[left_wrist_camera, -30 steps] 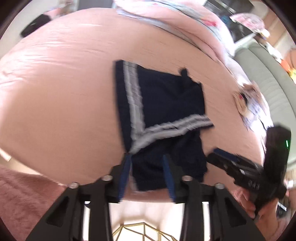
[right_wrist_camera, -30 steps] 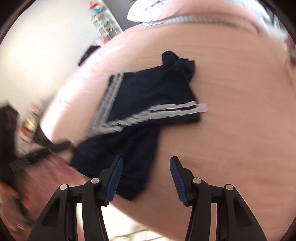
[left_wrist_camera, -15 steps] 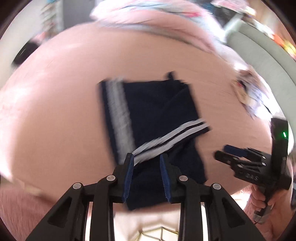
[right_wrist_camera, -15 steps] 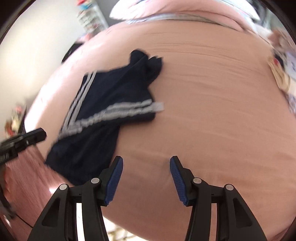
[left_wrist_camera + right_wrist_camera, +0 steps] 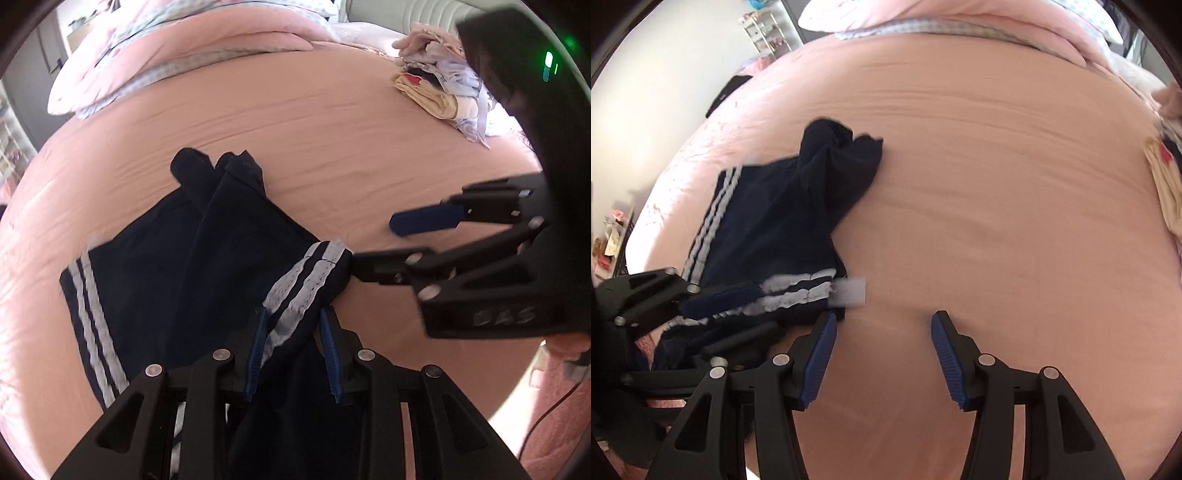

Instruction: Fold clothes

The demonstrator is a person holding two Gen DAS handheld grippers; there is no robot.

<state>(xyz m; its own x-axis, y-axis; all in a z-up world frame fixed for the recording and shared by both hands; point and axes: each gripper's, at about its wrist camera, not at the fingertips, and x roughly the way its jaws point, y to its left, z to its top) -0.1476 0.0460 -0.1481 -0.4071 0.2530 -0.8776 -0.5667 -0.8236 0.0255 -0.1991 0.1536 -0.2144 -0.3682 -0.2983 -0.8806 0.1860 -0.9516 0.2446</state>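
Since the earlier frame, both grippers have come closer to the navy shorts [image 5: 177,266] at lower left on the pink bed [image 5: 332,122]. Left gripper [image 5: 293,347] pinches the striped hem. Right gripper [image 5: 882,352] stays wide open beside it.

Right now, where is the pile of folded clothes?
The pile sits at the far right of the pink bed in the left wrist view, well beyond the navy shorts and the right tongs.

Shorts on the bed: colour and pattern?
Navy shorts with paired white side stripes; clearest in the left wrist view.
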